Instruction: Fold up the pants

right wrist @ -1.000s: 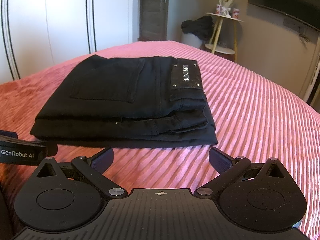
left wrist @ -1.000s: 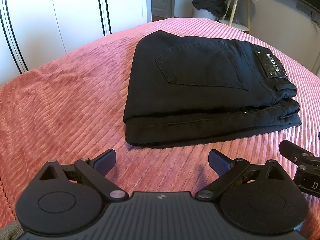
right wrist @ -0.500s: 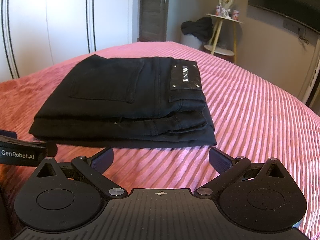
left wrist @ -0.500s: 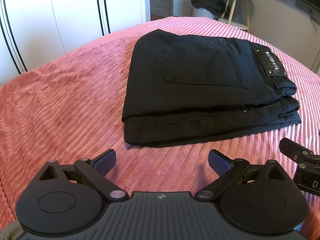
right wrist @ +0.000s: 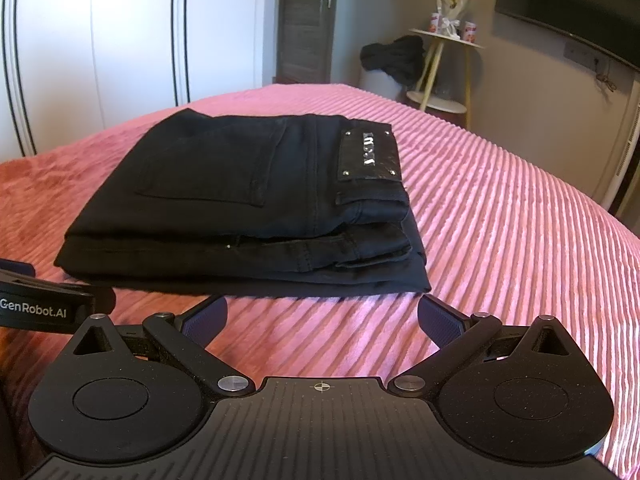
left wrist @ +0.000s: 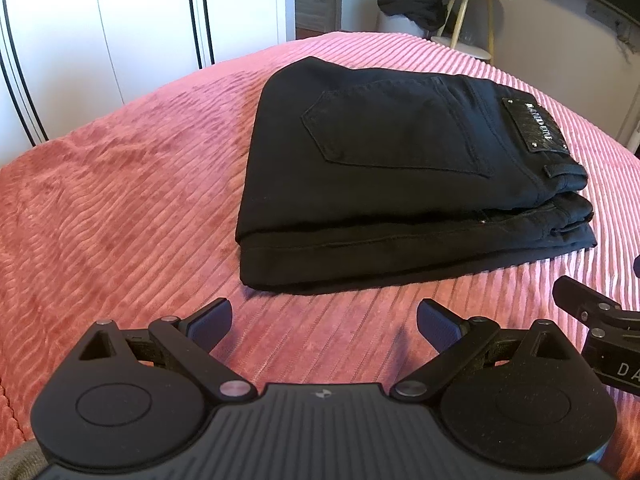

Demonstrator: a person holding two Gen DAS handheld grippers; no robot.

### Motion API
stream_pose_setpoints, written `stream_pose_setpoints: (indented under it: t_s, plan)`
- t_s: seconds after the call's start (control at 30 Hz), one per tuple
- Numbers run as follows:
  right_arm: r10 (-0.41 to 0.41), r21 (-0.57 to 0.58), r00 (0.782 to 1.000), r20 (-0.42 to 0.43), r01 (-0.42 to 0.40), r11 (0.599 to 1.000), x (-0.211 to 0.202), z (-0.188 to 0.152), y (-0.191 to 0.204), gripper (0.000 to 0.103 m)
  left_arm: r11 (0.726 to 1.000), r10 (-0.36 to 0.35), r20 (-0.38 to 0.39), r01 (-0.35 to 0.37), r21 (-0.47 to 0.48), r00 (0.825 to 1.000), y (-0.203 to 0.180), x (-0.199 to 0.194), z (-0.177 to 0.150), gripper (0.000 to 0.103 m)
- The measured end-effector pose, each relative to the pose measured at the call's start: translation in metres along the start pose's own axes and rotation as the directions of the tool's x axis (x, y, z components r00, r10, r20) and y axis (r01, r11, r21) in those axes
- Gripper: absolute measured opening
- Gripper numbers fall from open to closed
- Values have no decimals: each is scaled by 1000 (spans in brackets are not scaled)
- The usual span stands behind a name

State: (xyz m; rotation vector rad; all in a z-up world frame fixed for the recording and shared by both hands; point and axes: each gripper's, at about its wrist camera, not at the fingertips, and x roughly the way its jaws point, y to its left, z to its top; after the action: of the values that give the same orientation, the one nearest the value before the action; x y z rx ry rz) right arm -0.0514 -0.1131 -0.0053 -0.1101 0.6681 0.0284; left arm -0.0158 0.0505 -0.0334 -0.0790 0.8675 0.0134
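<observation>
Left wrist view: the left gripper (left wrist: 324, 320) fills the bottom of the frame with its jaws spread wide and nothing between them, hovering over the pink ribbed bedspread (left wrist: 120, 208). Just beyond it, in the centre and right of the frame, lie the black pants (left wrist: 400, 184), folded into a neat rectangular stack of several layers, back pocket (left wrist: 392, 128) facing up and a shiny waistband patch (left wrist: 534, 130) toward the right. At the lower right edge part of the right gripper (left wrist: 596, 320) shows, apart from the pants.

Right wrist view: the right gripper (right wrist: 322, 318) sits along the bottom edge, its jaws likewise wide apart and empty, close to the near edge of the folded pants (right wrist: 240, 208) without touching them. The stack lies in the centre left of the frame on the bedspread (right wrist: 500, 220), patch (right wrist: 368, 156) on top. A finger of the left gripper (right wrist: 44, 300), with printed lettering, shows at the left edge. In the upper part of the frame stand white wardrobe doors (right wrist: 100, 40), a dark door (right wrist: 306, 20), and a small side table (right wrist: 444, 64) with dark clothing (right wrist: 394, 58) heaped beside it.
</observation>
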Motion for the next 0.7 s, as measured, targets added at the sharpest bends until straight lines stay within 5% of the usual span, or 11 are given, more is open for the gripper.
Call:
stream_pose_setpoints:
  t_s: [0.7]
  plan:
    - [-2, 5, 1000, 12, 2, 1000, -1, 0, 0, 103, 1000, -29, 7, 29, -10, 1000, 2, 2, -1, 99]
